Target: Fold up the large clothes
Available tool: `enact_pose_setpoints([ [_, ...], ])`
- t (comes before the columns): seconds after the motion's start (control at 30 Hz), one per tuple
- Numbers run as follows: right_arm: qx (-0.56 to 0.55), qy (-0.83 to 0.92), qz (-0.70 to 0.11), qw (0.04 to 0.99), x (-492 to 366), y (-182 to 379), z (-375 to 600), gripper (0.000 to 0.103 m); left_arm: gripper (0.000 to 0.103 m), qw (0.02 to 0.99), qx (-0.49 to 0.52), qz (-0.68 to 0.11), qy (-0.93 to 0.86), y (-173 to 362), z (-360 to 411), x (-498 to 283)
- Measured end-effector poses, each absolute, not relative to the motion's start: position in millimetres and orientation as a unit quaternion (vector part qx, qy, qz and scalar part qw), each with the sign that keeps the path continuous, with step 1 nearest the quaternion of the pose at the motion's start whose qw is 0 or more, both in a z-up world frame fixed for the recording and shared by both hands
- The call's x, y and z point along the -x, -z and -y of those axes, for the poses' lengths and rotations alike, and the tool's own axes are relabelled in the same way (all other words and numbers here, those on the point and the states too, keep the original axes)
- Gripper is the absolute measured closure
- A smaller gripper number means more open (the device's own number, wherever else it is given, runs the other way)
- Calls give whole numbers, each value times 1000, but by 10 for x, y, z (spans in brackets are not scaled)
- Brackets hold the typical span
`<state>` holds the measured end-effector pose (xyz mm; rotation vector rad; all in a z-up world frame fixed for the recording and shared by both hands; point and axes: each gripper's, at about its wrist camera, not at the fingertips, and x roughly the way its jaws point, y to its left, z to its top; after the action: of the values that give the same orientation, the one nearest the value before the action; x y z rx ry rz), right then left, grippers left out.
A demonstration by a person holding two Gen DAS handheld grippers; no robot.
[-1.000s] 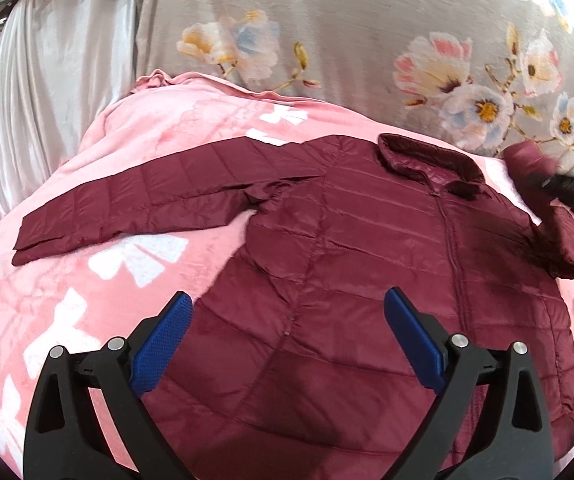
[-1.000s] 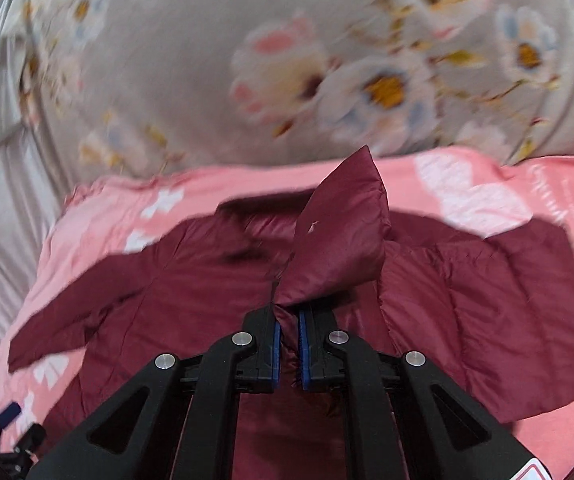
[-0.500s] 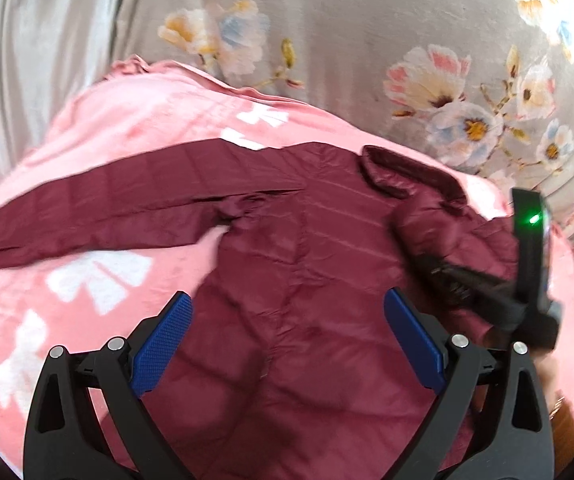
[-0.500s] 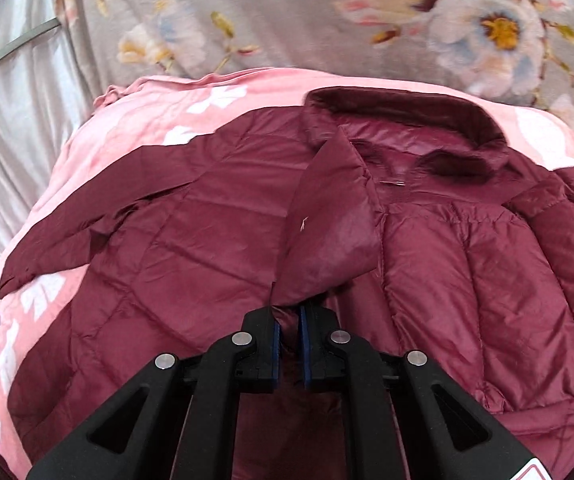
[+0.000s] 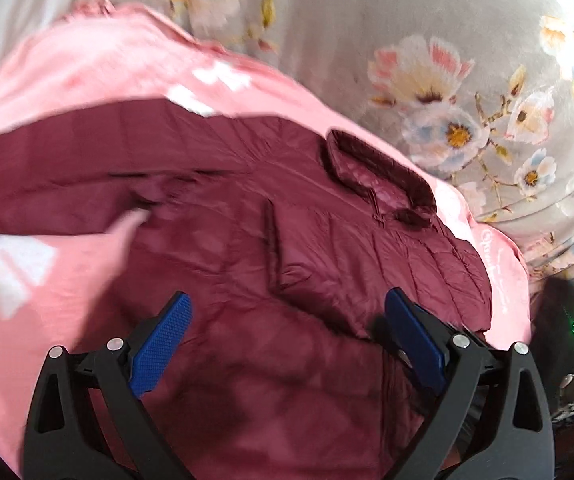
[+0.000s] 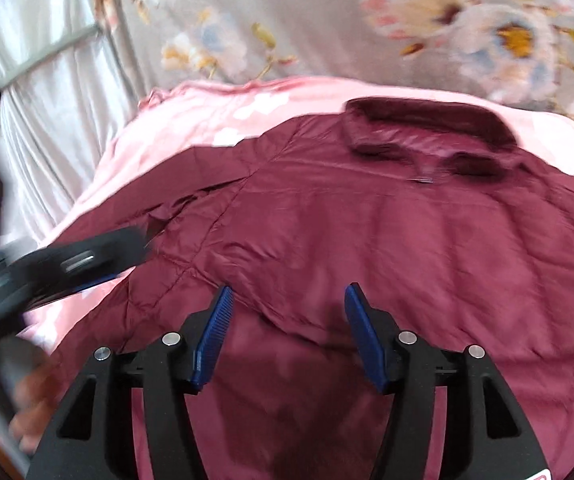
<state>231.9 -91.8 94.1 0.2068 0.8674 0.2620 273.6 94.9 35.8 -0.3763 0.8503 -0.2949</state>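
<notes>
A maroon quilted jacket lies front up on a pink blanket, collar at the far end. One sleeve stretches out to the left. The other sleeve is folded across the chest, and its cuff end lies just ahead of my right gripper. That gripper's jaws are opening, with nothing pressed between the pads. My left gripper hangs open over the jacket's lower front, holding nothing; in the right wrist view the left gripper is a dark blur at the left.
Grey flowered fabric rises behind the blanket. A silvery curtain with a metal rail stands at the left. A hand shows at the lower left. The right gripper's body with a green light sits at the right edge.
My right gripper carried the sleeve over the jacket's chest, then let it go and its jaws parted. Both grippers moved closer over the jacket; the left stayed open.
</notes>
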Motion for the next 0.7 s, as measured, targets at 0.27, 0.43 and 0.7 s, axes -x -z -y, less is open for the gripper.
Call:
enact_pose_setpoints([
  [0.27, -212, -5, -400, 892, -1766, -1017, 2124, 45, 16, 836, 234, -477, 138, 81, -761, -3188],
  [0.43, -283, 31, -405, 869, -1655, -826, 2650, 44, 65, 826, 241, -487, 151, 41, -665, -3275],
  [0.7, -359, 41, -406, 840, -1889, -534, 3005, 44, 96, 850, 226, -455, 138, -244, -841, -3313],
])
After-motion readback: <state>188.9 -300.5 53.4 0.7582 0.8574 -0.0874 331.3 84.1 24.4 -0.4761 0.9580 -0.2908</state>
